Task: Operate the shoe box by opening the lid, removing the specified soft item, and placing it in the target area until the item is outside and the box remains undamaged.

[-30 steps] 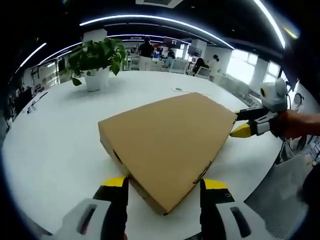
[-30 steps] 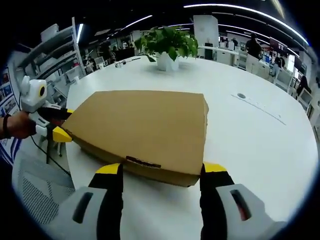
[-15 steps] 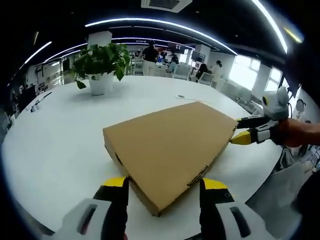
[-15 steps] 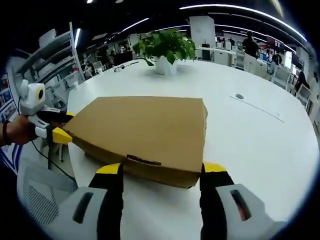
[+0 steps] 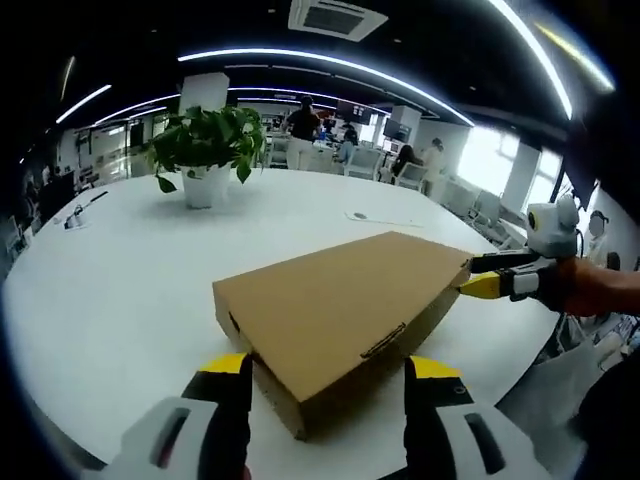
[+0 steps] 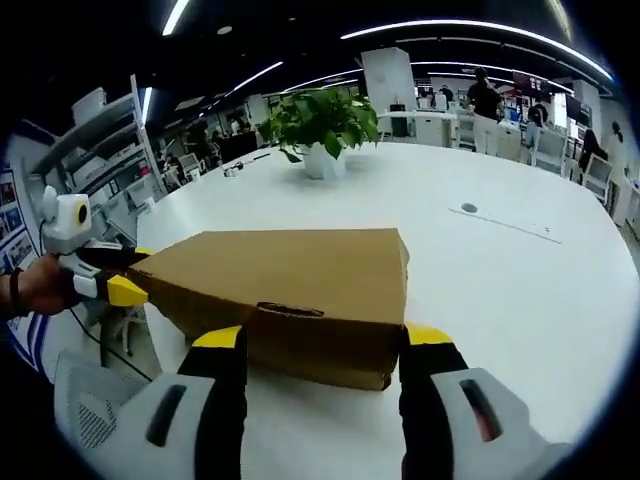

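Shoe box [image 5: 340, 315]: closed cardboard, flat on the white table [image 5: 120, 290], between both grippers.
Left gripper [image 5: 328, 372]: jaws spread wide around the near corner.
Right gripper [image 6: 322, 343]: jaws spread, flanking the front wall.
Technique: likely lift the lid edge evenly, gently, avoiding creasing.
Far: potted plant [image 6: 322, 125].
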The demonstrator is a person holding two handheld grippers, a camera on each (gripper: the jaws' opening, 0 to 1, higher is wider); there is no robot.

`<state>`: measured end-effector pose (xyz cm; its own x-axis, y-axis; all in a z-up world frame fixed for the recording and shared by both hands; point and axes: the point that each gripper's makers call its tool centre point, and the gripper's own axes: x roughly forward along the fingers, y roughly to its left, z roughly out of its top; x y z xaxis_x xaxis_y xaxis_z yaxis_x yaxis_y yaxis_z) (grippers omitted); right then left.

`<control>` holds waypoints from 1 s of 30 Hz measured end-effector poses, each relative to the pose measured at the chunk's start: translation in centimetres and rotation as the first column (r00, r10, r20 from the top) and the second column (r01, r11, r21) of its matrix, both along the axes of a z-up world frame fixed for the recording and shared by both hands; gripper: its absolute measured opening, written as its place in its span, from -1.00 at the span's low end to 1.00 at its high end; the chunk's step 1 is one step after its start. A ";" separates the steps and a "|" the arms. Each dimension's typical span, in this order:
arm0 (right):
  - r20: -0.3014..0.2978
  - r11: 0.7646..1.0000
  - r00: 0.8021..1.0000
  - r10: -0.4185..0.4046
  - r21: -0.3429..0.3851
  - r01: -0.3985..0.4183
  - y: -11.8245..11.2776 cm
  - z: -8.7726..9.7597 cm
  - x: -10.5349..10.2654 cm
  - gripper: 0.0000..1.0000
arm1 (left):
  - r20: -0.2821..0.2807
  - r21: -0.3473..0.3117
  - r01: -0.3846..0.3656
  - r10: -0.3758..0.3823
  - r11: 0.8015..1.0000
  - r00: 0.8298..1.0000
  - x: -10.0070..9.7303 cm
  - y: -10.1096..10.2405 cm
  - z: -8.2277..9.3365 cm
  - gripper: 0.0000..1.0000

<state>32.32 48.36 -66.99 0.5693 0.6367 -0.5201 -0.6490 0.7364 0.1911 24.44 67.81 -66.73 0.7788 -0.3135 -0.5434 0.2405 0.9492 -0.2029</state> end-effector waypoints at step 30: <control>0.121 0.989 0.990 -0.066 0.143 0.049 1.6 8.2 4.4 0.09 | 0.102 0.062 -0.069 0.062 0.996 0.993 2.3 1.9 5.0 -0.08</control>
